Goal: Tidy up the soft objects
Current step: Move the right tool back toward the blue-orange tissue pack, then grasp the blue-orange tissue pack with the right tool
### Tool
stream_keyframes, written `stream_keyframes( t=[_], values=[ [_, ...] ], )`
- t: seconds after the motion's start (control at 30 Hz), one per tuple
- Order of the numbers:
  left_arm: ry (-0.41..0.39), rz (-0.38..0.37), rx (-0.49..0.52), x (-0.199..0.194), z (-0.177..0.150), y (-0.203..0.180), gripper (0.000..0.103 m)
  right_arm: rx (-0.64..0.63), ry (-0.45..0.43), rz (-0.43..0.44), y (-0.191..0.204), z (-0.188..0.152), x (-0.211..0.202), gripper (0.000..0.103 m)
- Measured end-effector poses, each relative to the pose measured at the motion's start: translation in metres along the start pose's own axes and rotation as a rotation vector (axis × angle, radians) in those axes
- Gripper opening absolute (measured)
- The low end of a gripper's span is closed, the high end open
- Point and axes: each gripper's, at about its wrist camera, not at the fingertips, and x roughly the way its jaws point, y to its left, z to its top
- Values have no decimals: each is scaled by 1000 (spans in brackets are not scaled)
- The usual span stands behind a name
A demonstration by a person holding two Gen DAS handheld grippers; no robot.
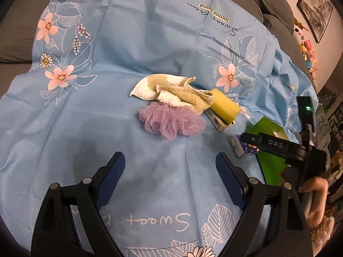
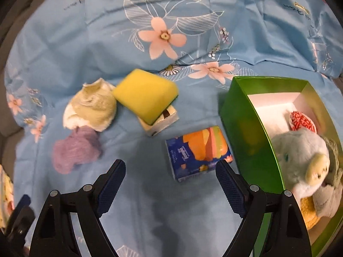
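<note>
Three soft things already sit in the green box (image 2: 246, 115): a plush elephant (image 2: 304, 160) among them. Towel (image 2: 94, 107), purple pouf (image 2: 75, 150) and yellow sponge (image 2: 145, 94) remain on the blue sheet (image 2: 64, 42). Both grippers, left (image 1: 170, 167) and right (image 2: 170, 171), hover empty, fingers apart.

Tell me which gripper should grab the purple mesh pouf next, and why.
Left, probably. The purple mesh pouf lies straight ahead of the open, empty left gripper. For the right gripper, also open, it sits off to the side.
</note>
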Motion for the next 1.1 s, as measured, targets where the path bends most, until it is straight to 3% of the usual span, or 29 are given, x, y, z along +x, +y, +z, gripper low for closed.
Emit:
stream_keyframes(
  t=[0.23, 0.37, 0.7, 0.83, 1.1],
  values=[
    [3, -53, -31, -2, 3, 2, 86, -37, 65, -83, 2, 14, 26, 88],
    [10, -57, -21, -2, 3, 1, 86, -100, 51, -192, 14, 18, 34, 88],
    [24, -92, -18, 1, 3, 0, 86, -159, 54, -259, 16, 18, 59, 88],
    [27, -90, -19, 2, 3, 0, 86, -192, 43, -284, 14, 18, 61, 75],
    [33, -91, -18, 4, 2, 1, 86, -198, 50, -107, 24, 3, 45, 75]
  ],
)
